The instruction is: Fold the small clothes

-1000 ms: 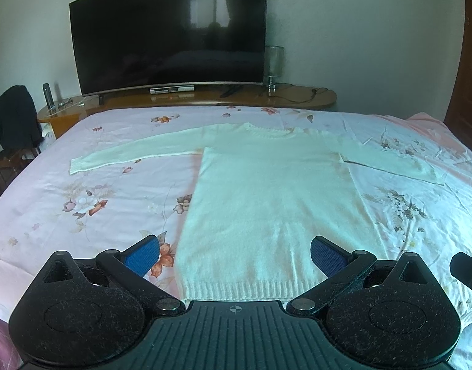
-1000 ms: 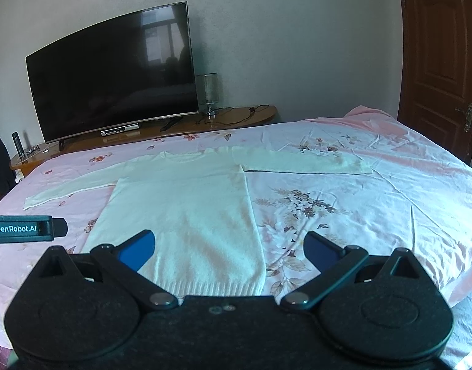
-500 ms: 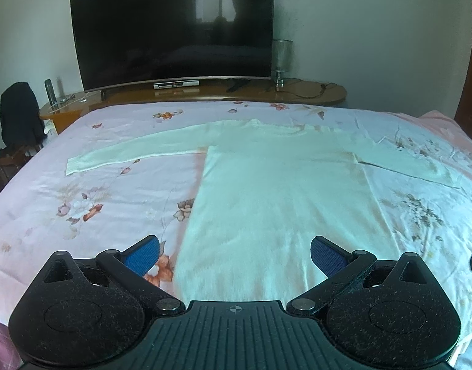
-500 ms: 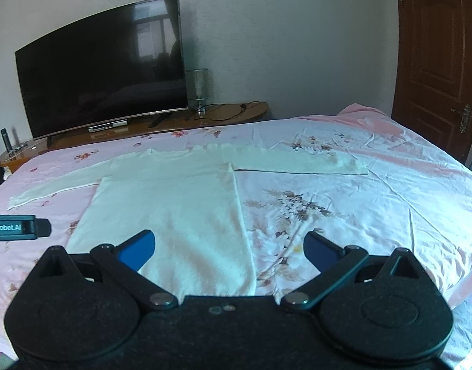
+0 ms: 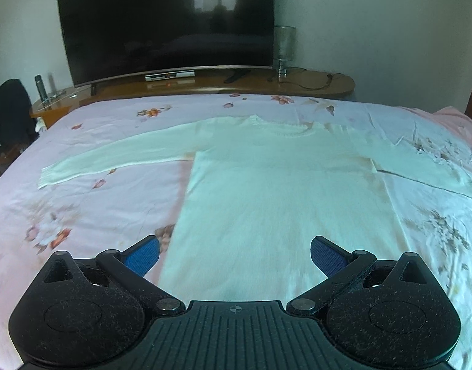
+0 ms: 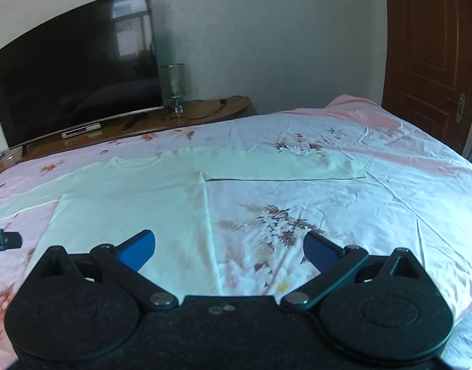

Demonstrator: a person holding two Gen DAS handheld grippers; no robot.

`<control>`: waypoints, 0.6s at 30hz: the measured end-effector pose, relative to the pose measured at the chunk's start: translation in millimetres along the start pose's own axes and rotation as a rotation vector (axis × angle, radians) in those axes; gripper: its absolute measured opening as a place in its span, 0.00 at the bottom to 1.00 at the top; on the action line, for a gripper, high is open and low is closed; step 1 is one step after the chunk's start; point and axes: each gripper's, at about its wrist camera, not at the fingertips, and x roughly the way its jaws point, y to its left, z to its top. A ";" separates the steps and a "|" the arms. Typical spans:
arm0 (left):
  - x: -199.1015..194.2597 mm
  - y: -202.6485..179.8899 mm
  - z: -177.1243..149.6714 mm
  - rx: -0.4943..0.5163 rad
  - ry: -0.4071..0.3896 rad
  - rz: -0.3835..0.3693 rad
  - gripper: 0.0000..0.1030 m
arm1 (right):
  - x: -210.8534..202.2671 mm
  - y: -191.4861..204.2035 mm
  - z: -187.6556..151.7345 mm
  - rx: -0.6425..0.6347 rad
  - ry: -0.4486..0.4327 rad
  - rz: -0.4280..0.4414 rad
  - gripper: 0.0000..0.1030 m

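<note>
A pale cream long-sleeved sweater [image 5: 282, 191] lies flat on the bed, neck toward the TV, both sleeves spread out sideways. It also shows in the right wrist view [image 6: 134, 206], its right sleeve [image 6: 282, 168] stretched to the right. My left gripper [image 5: 234, 254] is open and empty, above the sweater's lower body. My right gripper [image 6: 229, 249] is open and empty, above the sweater's right side edge near the hem. The left gripper's tip [image 6: 2, 240] shows at the left edge of the right wrist view.
The bed [image 6: 390, 191] has a pink floral sheet. Beyond its far edge stands a wooden console [image 5: 297, 84] with a large dark TV [image 5: 165, 24] and a glass lamp [image 5: 283, 49]. A dark bag [image 5: 11, 108] sits far left. A brown door [image 6: 430, 55] is at right.
Both grippers have moved forward over the bed toward the sweater, whose hem is now hidden beneath them. The right view has swung right. Both stay open.
</note>
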 end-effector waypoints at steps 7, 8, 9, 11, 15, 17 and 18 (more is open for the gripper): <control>57.2 -23.3 32.5 -0.004 0.019 -0.006 1.00 | 70.0 -19.1 21.5 0.014 0.047 -0.056 0.94; 65.4 -27.1 36.5 -0.001 0.024 -0.002 1.00 | 79.0 -20.4 23.6 0.015 0.054 -0.059 0.94; 74.3 -30.9 40.6 -0.002 0.028 -0.002 1.00 | 90.2 -23.1 27.0 0.019 0.058 -0.064 0.93; 90.2 -37.5 48.4 -0.004 0.038 0.001 1.00 | 109.2 -28.8 32.5 0.033 0.069 -0.066 0.91; 122.1 -52.5 63.6 0.009 0.048 0.007 1.00 | 147.4 -44.1 42.7 0.065 0.107 -0.079 0.85; 135.5 -59.3 68.0 0.000 0.064 -0.004 1.00 | 165.0 -53.9 46.5 0.086 0.129 -0.091 0.81; 143.7 -63.1 71.2 -0.004 0.074 -0.008 1.00 | 173.1 -58.7 48.3 0.094 0.140 -0.097 0.80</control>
